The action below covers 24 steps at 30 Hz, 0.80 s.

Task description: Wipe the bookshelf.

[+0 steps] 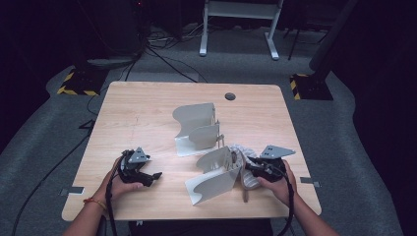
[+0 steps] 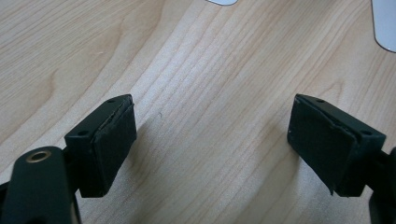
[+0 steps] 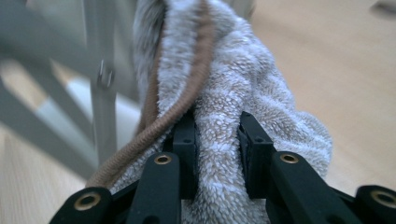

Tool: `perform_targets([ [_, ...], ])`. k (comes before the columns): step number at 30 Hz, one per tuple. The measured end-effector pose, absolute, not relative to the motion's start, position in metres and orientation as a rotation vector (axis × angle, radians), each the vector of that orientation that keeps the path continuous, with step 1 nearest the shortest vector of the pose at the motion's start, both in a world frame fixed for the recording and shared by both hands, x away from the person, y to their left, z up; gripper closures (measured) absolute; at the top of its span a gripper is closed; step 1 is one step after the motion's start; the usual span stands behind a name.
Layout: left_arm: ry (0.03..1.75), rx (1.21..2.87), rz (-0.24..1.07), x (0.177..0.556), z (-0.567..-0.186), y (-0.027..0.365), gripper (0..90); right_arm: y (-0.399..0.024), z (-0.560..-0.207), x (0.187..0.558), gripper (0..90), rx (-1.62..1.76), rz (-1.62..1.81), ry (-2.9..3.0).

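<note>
A fluffy grey-white towel with a brown corded edge is pinched between the jaws of my right gripper, which is shut on it. In the high view that towel is bunched at the right of the table, beside the nearer white metal rack, and my right gripper holds it close to the rack. My left gripper rests low at the front left of the table. Its jaws stand wide open over bare wood, with nothing between the pads.
A second white metal rack stands at the middle of the wooden table. A round cable hole lies near the far edge. Rack bars rise close to the left of the towel.
</note>
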<state>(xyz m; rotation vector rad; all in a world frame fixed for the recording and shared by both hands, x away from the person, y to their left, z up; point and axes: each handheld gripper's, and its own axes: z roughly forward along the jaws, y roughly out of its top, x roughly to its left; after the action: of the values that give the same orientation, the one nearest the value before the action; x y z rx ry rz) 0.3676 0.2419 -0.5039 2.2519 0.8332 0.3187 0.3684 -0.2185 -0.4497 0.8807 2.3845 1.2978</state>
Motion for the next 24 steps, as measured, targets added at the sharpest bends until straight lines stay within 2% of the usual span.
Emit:
perform_targets([
  [5,0.835,2.255,0.320,0.368,-0.504,0.242,16.0,-0.226,-0.420,0.372,72.9,0.853,1.461,2.248],
  [10,0.838,2.253,0.319,0.368,-0.504,0.241,15.8,-0.219,-0.410,0.374,72.9,0.802,1.460,2.229],
  [24,0.838,2.254,0.318,0.368,-0.504,0.241,15.8,-0.199,-0.462,0.388,72.8,0.830,1.244,2.474],
])
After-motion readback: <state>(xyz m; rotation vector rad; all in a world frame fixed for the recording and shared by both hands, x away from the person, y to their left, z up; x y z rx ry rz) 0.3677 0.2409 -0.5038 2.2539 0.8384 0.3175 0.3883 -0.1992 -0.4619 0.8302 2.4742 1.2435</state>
